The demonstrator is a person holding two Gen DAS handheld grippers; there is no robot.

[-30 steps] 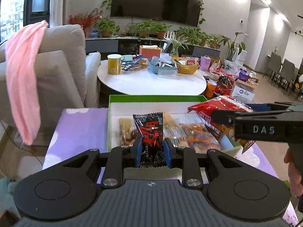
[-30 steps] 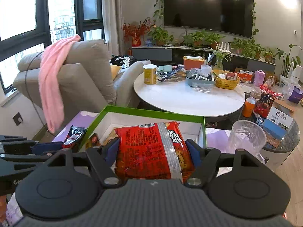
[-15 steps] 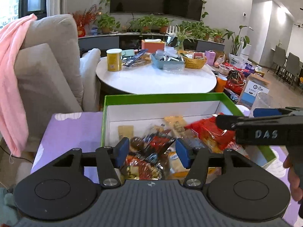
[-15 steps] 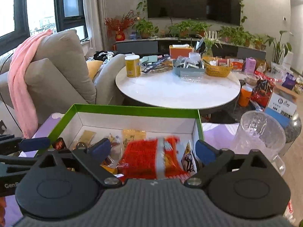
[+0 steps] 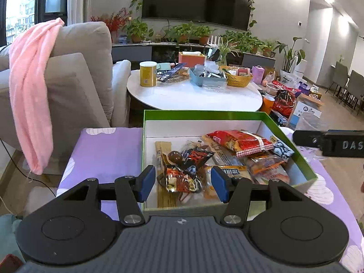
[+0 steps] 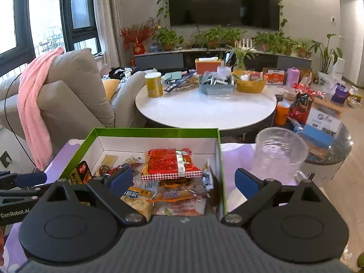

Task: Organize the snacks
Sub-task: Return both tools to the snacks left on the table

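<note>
A green-rimmed white box stands on a purple cloth and holds several snack packets. A red bag lies on top of the pile toward the right. A black-and-red packet lies near the left beside a round brown sweet. My left gripper hangs open over the box's near edge with nothing between its blue pads. My right gripper is open wide over the box's right wall, holding nothing. One of the right gripper's fingers shows at the right edge of the left wrist view.
A clear plastic cup stands just right of the box. Behind it is a round white table with a yellow can, trays and baskets. A grey armchair with a pink towel is at the left. The purple cloth lies left of the box.
Both grippers opened. The left let go of the black-and-red packet and the right let go of the red bag; both packets now lie in the box.
</note>
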